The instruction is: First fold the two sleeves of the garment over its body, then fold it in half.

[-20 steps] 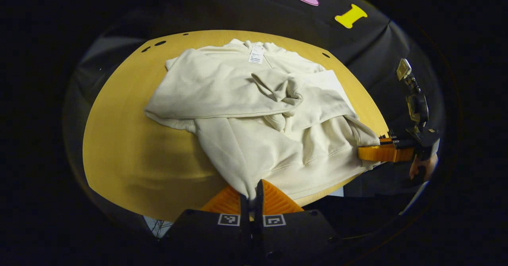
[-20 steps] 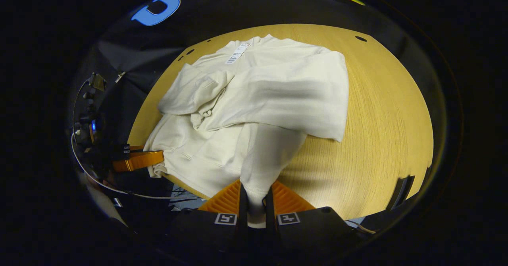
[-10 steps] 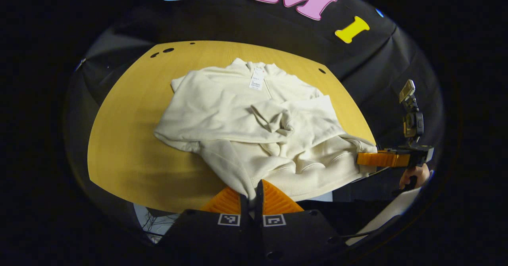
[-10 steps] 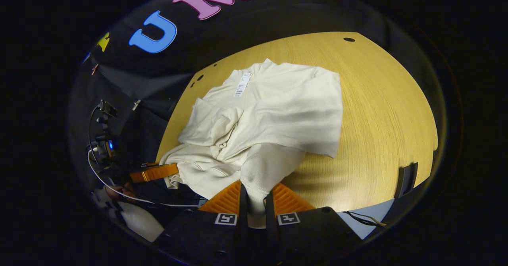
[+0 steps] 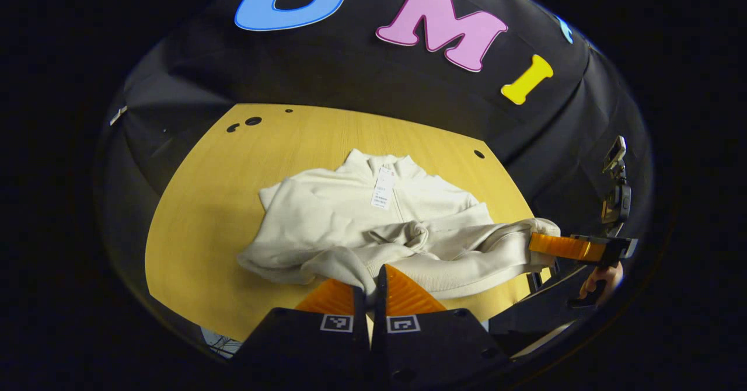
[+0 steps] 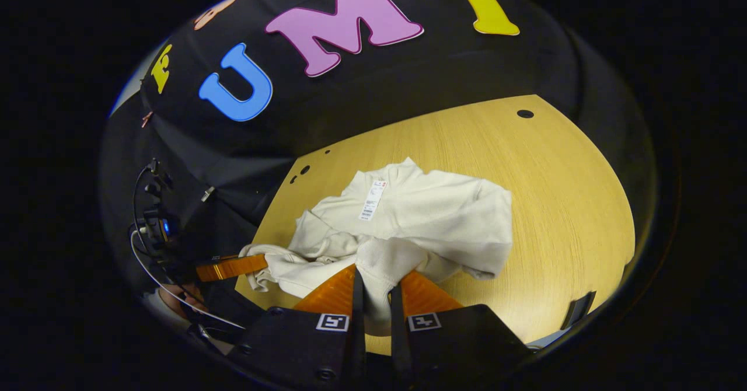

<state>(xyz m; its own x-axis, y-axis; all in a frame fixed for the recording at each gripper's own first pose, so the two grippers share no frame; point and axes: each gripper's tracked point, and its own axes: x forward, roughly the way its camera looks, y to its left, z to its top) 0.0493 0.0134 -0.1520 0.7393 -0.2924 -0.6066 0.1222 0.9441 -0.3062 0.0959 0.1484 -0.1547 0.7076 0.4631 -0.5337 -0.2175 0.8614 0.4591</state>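
- Your left gripper (image 5: 370, 286) has its orange fingers (image 5: 332, 295) pressed together on a corner of the sweatshirt's hem, with cream cloth squeezed in the narrow slot between them.
- Your right gripper (image 6: 373, 297) does the same at the other hem corner: its fingers (image 6: 429, 295) pinch a thick fold of cloth that fills the gap between them.
- From the left gripper view, you can see the right gripper (image 5: 563, 246) off the sweatshirt's right edge, level with the raised hem, and your hand (image 5: 601, 277) below it.
- From the right gripper view, the left gripper (image 6: 230, 267) sits off the sweatshirt's left edge, touching the bunched hem there.
- You have the sweatshirt (image 5: 373, 227) lying on the bench (image 5: 198, 204), collar away from you toward the booth wall, with a paper tag (image 5: 383, 188) hanging just below the collar.
- Both sleeves lie across the sweatshirt's body; one cuff is crumpled near its middle.
- Your two grips hold the hem edge off the bench, so the lower part of the sweatshirt bunches in soft folds toward the sleeves.
- Bare bench shows on either side of the sweatshirt and beyond its collar.
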